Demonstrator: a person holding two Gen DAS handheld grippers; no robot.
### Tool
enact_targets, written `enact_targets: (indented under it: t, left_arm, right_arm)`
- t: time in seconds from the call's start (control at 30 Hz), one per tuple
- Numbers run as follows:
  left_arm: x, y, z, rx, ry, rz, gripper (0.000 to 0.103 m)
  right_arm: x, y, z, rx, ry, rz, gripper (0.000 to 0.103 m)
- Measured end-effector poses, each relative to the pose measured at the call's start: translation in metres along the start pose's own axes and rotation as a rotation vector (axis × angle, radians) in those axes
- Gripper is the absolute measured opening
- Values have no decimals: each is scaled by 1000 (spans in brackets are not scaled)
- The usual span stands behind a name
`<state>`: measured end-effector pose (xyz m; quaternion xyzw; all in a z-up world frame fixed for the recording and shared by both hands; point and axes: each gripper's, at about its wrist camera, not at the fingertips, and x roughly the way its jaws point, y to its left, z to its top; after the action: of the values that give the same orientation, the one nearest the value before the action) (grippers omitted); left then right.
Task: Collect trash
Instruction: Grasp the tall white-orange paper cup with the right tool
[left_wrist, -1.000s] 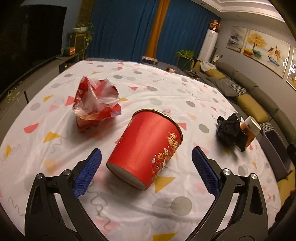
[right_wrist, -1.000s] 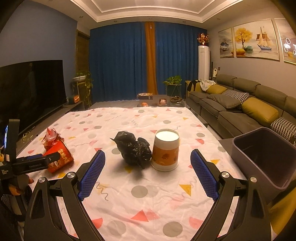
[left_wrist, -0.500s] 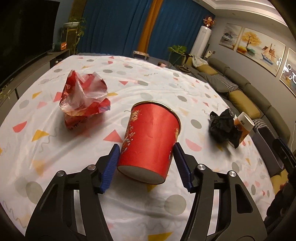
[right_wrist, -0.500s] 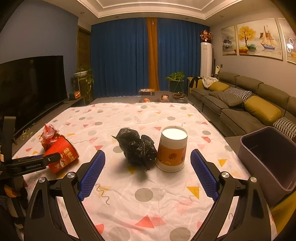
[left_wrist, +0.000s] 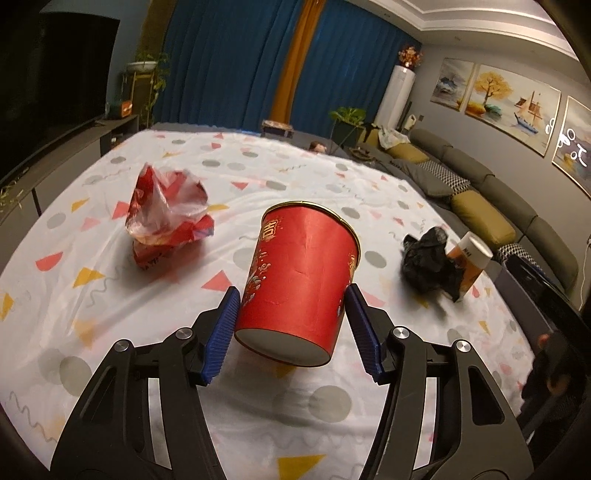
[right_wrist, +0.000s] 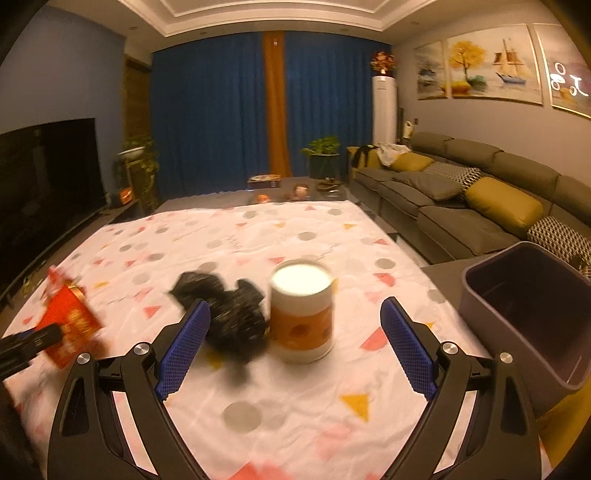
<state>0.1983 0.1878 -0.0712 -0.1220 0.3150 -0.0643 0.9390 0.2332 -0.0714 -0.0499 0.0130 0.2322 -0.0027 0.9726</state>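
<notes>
My left gripper (left_wrist: 291, 325) is shut on a red paper tub (left_wrist: 299, 280) and holds it tilted above the patterned tablecloth (left_wrist: 110, 302); it also shows in the right wrist view (right_wrist: 72, 325). A crumpled red wrapper (left_wrist: 166, 218) lies on the cloth to the left. A crumpled black bag (right_wrist: 225, 314) and an orange-and-white cup (right_wrist: 301, 310) stand close together on the cloth. My right gripper (right_wrist: 293, 347) is open, hovering just short of the bag and cup. A grey bin (right_wrist: 528, 306) stands off the table's right edge.
A sofa (right_wrist: 480, 195) with yellow cushions runs along the right wall. A dark TV (right_wrist: 44, 184) on a low stand is at the left. Blue curtains, plants and a low table stand behind the table's far edge.
My left gripper closed on the red tub and lifted it off the cloth. My right gripper moved forward toward the black bag and cup, still open.
</notes>
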Motion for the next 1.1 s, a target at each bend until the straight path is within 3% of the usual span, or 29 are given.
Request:
enact_targets:
  t: [0.27, 0.53, 0.67, 0.7, 1.1]
  left_arm:
    - [-17, -11, 4, -27, -56, 20, 57]
    - [-24, -22, 7, -30, -74, 7, 57]
    - [-24, -27, 7, -30, -72, 0, 57]
    - [-24, -28, 7, -29, -70, -2, 57]
    - [-30, -40, 7, -11, -78, -16, 57]
  right_arm:
    - [38, -13, 8, 34, 38, -16, 90]
    - [64, -16, 11, 49, 93, 0, 79]
    - [74, -14, 8, 42, 128, 16, 64]
    - [76, -14, 7, 42, 135, 21, 56]
    - [46, -27, 12, 44, 65, 13, 55]
